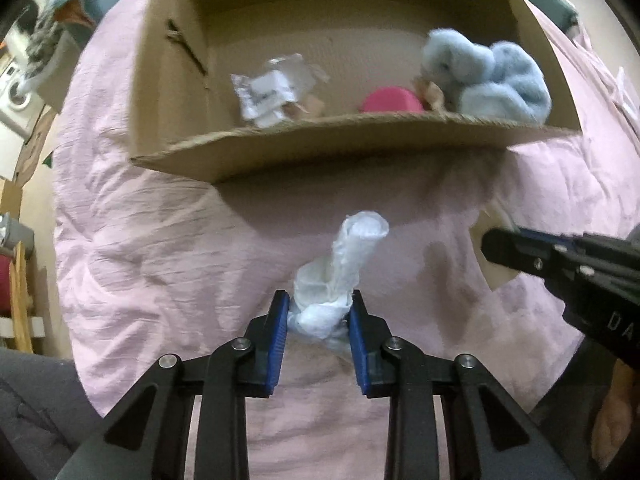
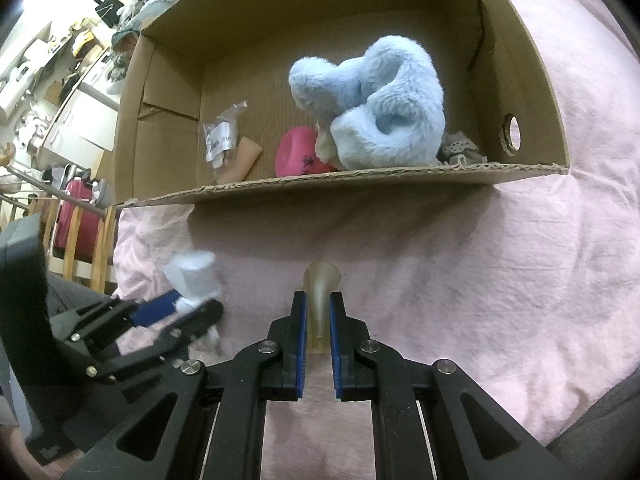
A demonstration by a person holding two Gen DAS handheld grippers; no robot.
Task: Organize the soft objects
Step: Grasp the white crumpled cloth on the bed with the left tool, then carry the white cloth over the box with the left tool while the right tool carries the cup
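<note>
Cardboard box (image 2: 360, 184) is kept open-topped ahead of both claws, ready for loading. White rolled cloth (image 1: 340, 276) is pinched by the left claw (image 1: 320, 312); a translucent yellowish soft piece (image 2: 320, 300) is clamped in the right claw (image 2: 319, 312).

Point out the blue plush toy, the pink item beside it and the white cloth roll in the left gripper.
blue plush toy (image 2: 384, 116): right wrist view, on its furry body.
pink item (image 2: 296, 152): right wrist view, on its top face.
white cloth roll (image 1: 348, 264): left wrist view, mid-roll above the fingers.
</note>
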